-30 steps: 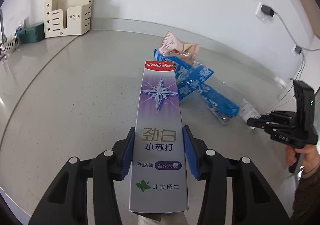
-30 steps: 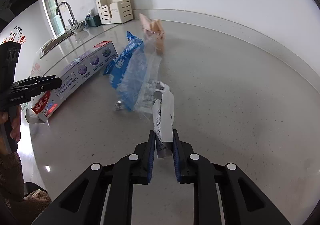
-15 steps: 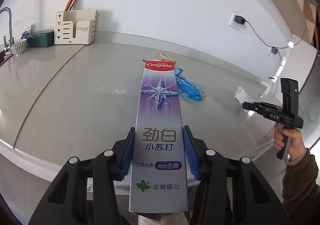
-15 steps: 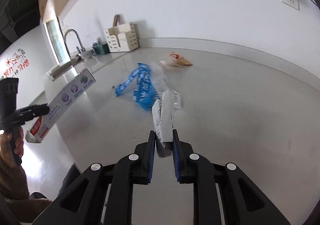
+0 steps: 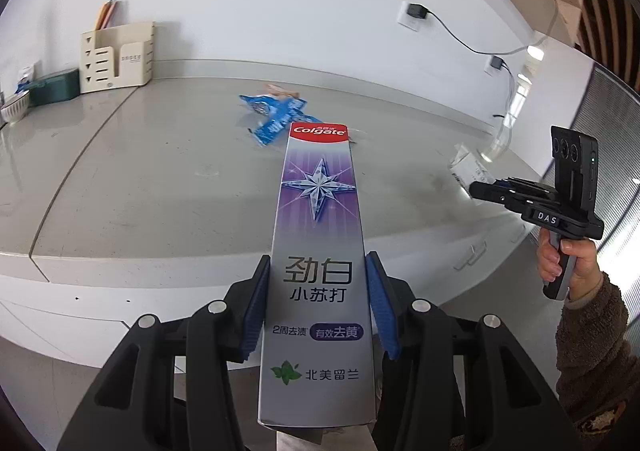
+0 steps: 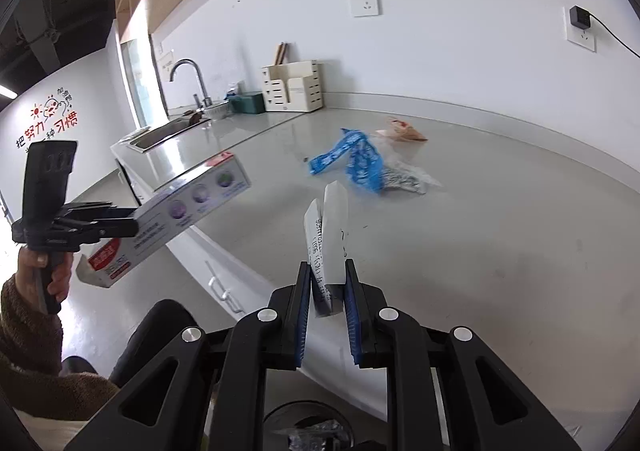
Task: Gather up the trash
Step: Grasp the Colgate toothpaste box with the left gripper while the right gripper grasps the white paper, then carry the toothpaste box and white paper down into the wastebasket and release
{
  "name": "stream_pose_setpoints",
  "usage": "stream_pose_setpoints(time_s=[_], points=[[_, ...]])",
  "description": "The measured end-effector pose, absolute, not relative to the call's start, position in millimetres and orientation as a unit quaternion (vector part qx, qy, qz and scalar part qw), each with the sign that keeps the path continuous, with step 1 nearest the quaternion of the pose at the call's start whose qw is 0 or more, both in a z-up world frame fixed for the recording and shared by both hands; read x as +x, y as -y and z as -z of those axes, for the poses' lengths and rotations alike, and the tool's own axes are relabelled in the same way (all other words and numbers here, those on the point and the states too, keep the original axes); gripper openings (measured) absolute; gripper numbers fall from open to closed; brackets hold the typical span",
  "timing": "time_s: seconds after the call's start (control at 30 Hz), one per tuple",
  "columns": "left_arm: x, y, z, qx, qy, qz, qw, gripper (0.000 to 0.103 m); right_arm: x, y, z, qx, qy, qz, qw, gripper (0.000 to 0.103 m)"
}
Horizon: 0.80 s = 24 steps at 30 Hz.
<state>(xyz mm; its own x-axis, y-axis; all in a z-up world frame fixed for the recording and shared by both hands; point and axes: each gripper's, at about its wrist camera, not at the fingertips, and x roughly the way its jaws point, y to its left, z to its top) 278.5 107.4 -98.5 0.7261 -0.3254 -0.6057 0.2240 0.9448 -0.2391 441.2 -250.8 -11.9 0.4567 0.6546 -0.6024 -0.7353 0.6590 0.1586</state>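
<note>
My left gripper (image 5: 316,291) is shut on a long Colgate toothpaste box (image 5: 318,251), held in the air off the counter's front edge; the box also shows in the right wrist view (image 6: 180,211). My right gripper (image 6: 328,283) is shut on a white crumpled paper wrapper (image 6: 326,235), also lifted off the counter; it shows in the left wrist view (image 5: 466,169). A blue plastic wrapper (image 5: 276,117) (image 6: 356,161) and an orange snack packet (image 6: 402,133) lie on the grey counter (image 5: 160,179).
A cream organiser (image 5: 116,57) and a green box (image 5: 54,87) stand at the back wall. A sink with a tap (image 6: 184,91) is at the counter's far left. A dark round bin (image 6: 308,427) with trash in it shows below the right gripper. Cabinet drawers (image 6: 216,279) lie under the counter.
Both grippers have risen and pulled back from the counter with their items. The counter's front edge and the cabinets below now show. The bin has come into the right wrist view.
</note>
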Motion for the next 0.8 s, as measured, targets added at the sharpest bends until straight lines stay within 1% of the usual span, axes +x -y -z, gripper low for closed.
stream_pose_setpoints(time_s=[0.17, 0.3, 0.5, 0.8], points=[[261, -99, 101, -0.066, -0.338, 0.196, 0.918, 0.047, 406, 248, 20, -0.065, -0.325, -0.406, 0.851, 0.02], [255, -94, 115, -0.071, -0.35, 0.221, 0.907, 0.047, 387, 249, 27, -0.065, -0.339, -0.407, 0.846, 0.02], [248, -78, 149, -0.077, -0.383, 0.244, 0.888, 0.047, 362, 255, 49, -0.053, -0.36, -0.408, 0.837, 0.021], [250, -41, 207, -0.046, -0.444, 0.265, 0.855, 0.047, 333, 275, 101, -0.038, -0.398, -0.414, 0.818, 0.021]])
